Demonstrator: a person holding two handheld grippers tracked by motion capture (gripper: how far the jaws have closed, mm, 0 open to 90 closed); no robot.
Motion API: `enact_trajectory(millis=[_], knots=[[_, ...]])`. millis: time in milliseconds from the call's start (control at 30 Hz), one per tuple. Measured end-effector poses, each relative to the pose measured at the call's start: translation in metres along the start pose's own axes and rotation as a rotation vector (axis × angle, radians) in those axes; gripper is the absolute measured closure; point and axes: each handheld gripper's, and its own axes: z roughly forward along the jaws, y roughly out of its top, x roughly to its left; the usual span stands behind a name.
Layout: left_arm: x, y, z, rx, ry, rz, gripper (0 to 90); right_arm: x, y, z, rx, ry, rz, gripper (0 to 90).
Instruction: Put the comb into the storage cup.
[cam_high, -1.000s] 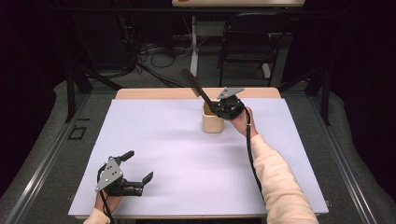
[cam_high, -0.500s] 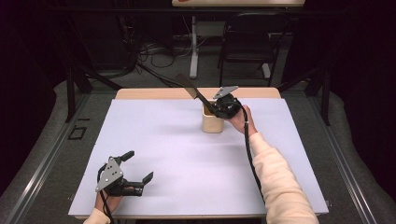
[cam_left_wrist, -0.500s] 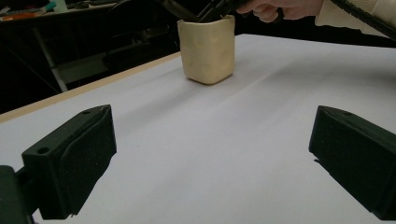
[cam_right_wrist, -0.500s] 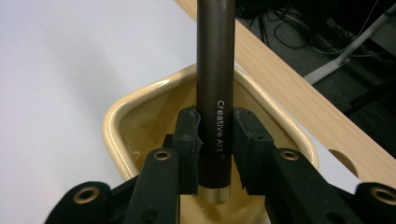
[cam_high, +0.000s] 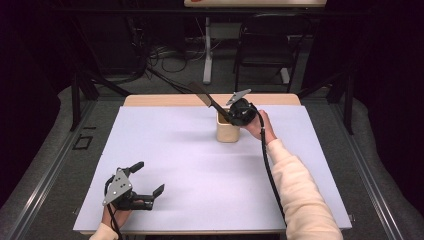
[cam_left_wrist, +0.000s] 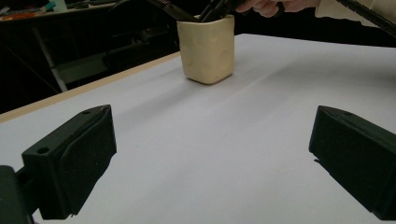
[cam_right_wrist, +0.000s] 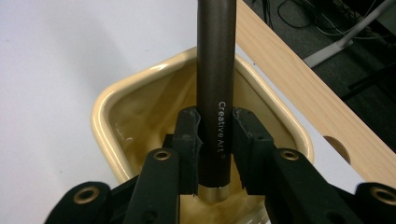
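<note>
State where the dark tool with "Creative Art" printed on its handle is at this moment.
In the right gripper view the dark tool is clamped in the right gripper, over the cream cup. The high view shows that cup at the table's far side.

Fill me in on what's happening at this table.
A person works with a gripper in each hand. The right gripper is shut on a dark brush handle, its lower end over the mouth of a cream cup at the far side of the white table. The left gripper rests open near the front edge, holding nothing.

Cream sleeve (cam_high: 300, 195); black tool (cam_high: 136, 189) with grey plate, corrugated cable.
</note>
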Motion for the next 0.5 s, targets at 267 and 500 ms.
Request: enact_trajectory(millis=[267, 500], knots=[[0.000, 0.000, 0.000, 0.000, -0.002, 0.001, 0.6, -0.001, 0.006, 0.004, 0.054, 0.000, -0.007, 72.4], [0.000, 0.000, 0.000, -0.003, -0.002, -0.002, 0.5, -0.002, 0.012, 0.009, 0.110, 0.006, -0.025, 72.4]])
